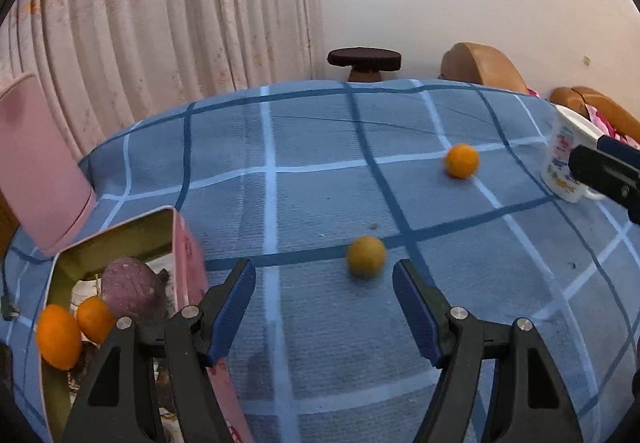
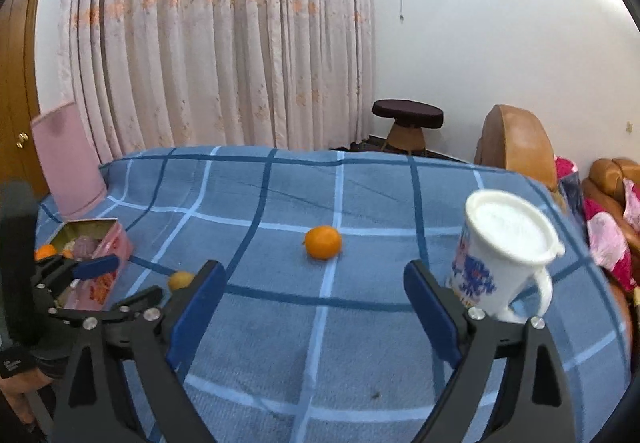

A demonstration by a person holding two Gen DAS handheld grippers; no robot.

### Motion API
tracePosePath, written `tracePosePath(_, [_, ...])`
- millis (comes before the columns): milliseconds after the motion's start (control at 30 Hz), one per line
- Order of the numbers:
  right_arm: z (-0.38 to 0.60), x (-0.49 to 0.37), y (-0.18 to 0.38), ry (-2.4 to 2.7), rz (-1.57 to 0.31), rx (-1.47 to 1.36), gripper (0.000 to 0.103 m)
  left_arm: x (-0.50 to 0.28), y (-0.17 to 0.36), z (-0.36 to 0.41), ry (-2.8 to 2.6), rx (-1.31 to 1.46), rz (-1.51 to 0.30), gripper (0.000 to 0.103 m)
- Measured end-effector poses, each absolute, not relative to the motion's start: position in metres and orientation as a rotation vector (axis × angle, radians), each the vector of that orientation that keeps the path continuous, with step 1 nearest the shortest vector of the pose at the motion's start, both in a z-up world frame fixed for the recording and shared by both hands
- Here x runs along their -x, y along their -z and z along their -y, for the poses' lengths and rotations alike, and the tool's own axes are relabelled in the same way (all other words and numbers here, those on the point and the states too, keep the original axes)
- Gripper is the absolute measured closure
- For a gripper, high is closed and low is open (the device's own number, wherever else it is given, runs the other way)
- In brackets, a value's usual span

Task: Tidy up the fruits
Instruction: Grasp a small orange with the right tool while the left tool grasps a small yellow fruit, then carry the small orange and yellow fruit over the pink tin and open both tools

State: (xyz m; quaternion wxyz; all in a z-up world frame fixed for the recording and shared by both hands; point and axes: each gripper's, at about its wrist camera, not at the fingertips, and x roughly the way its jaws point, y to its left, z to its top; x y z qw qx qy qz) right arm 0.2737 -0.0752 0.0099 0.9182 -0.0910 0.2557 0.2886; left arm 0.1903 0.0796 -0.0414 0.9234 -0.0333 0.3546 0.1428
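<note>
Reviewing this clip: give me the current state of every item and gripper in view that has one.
left gripper: open, empty
right gripper: open, empty
pink tin: lid off, holding fruit
yellowish fruit: loose on the cloth
orange: loose on the cloth
white mug: upright, lidded

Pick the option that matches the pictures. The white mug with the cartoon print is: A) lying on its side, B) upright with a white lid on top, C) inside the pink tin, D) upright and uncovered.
B: the white mug stands upright on the blue checked cloth, and a white lid covers its mouth.
</note>
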Motion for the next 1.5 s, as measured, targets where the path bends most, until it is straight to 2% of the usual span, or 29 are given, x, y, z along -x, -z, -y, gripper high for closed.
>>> tracePosePath(133, [0.047,-0.306,-0.004,-0.571,-0.618,0.241,0.009,-0.204,0.043,-0.074,-0.259,0.067,-0.757,0.031])
tracePosePath(367, [0.023,-0.359,0.026,-0.511,-0.734,0.227,0.027,-0.232,0.051,-0.072,-0.217,0.072,-0.798,0.031])
tracePosePath(467, [0.019,-0.375,0.041,-0.506,-0.783,0.211,0.030,-0.240,0.055,-0.067,-0.202,0.065,-0.817,0.031])
tracePosePath(567, [0.017,-0.385,0.053,-0.503,-0.825,0.219,0.042,-0.244,0.058,-0.061,-0.212,0.026,-0.824,0.031])
tracePosePath(667, [0.016,-0.391,0.064,-0.530,-0.868,0.207,0.061,-0.251,0.061,-0.065,-0.233,0.051,-0.841,0.031])
tracePosePath(800, [0.022,-0.384,0.060,-0.541,-0.852,0.202,0.063,-0.258,0.067,-0.077,-0.244,0.097,-0.877,0.031])
tracePosePath(833, [0.025,-0.381,0.058,-0.546,-0.847,0.193,0.063,-0.258,0.068,-0.078,-0.241,0.107,-0.879,0.034])
tracePosePath(867, [0.028,-0.377,0.056,-0.551,-0.843,0.186,0.064,-0.257,0.068,-0.080,-0.229,0.124,-0.878,0.043])
tracePosePath(1000, [0.040,-0.353,0.038,-0.580,-0.792,0.162,0.064,-0.249,0.067,-0.078,-0.195,0.132,-0.865,0.057])
tracePosePath(1067, [0.045,-0.338,0.027,-0.593,-0.758,0.148,0.064,-0.248,0.066,-0.078,-0.178,0.135,-0.861,0.073])
tracePosePath(1100, [0.045,-0.335,0.025,-0.597,-0.745,0.143,0.064,-0.246,0.066,-0.079,-0.169,0.141,-0.859,0.075])
tracePosePath(1500, [0.040,-0.282,0.019,-0.665,-0.660,0.107,0.064,-0.210,0.053,-0.081,-0.130,0.180,-0.757,0.076])
